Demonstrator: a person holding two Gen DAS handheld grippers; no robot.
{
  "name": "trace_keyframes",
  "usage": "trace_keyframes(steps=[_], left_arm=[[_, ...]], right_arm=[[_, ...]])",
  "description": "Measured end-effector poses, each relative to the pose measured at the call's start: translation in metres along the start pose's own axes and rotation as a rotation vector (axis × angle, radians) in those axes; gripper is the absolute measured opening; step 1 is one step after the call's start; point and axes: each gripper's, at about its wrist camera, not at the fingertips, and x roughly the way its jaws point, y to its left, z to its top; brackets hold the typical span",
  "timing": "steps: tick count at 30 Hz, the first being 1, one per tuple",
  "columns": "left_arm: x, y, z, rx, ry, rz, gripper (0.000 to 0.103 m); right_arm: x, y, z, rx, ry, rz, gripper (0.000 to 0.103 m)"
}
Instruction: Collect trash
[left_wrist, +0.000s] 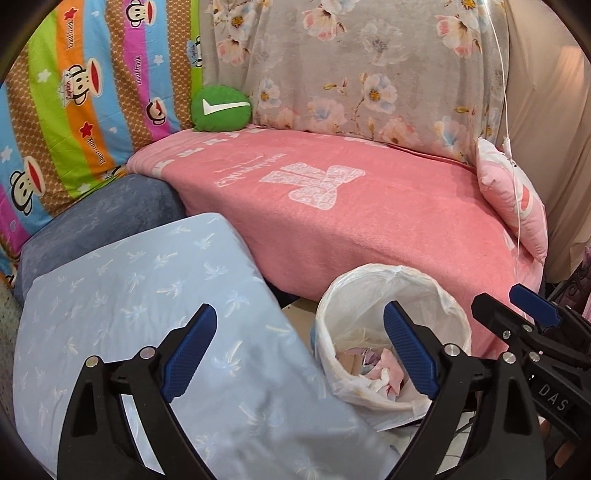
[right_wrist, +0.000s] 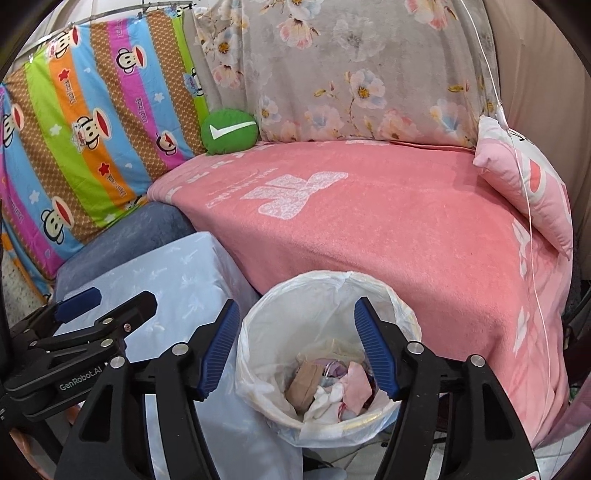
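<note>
A small bin with a white plastic liner (right_wrist: 258, 354) stands on the floor against the pink-covered seat. Inside lies trash (right_wrist: 332, 387): crumpled white and pink paper and a brown paper piece. My right gripper (right_wrist: 296, 303) hangs over the bin's mouth, open, with nothing between its blue pads. My left gripper (left_wrist: 299, 308) is open too and holds nothing. It hovers just left of the bin (left_wrist: 391, 269), whose trash (left_wrist: 373, 365) shows past its right finger, and partly over a light blue cushion. Each gripper shows at the edge of the other's view: the right gripper (left_wrist: 506, 306) and the left gripper (right_wrist: 110, 301).
A light blue cushion (left_wrist: 147, 295) and a grey-blue one (left_wrist: 103, 218) sit left of the bin. The pink blanket (right_wrist: 369, 229) carries a green round pillow (right_wrist: 229, 131) and a pink pillow (right_wrist: 524, 184). A thin white cord (right_wrist: 532, 229) hangs at the right.
</note>
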Motion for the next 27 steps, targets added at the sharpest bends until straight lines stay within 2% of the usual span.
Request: trace_keyframes(steps=[4,9,18,19,20,27], left_arm=[[0.0,0.002,-0.01,0.005,0.007,0.034,0.089],[0.003,0.006,-0.018,-0.003,0.019,0.052,0.09],[0.006,0.008,-0.03,0.011,0.032,0.098,0.091],[0.006,0.009,-0.031,0.011,0.035,0.1,0.091],[0.006,0.009,-0.032,0.01,0.037,0.103,0.091],[0.003,0.01,-0.037,0.011,0.038,0.117,0.091]], right_arm=[[0.003,0.001,-0.01,-0.012,0.022,-0.012,0.066],[0.009,0.003,-0.017,-0.027,0.043,-0.004,0.084],[0.019,0.002,-0.029,-0.024,0.054,-0.026,0.088],[0.02,0.001,-0.031,-0.021,0.061,-0.027,0.09],[0.022,0.001,-0.032,-0.02,0.07,-0.024,0.098],[0.02,0.005,-0.038,-0.039,0.067,-0.057,0.097]])
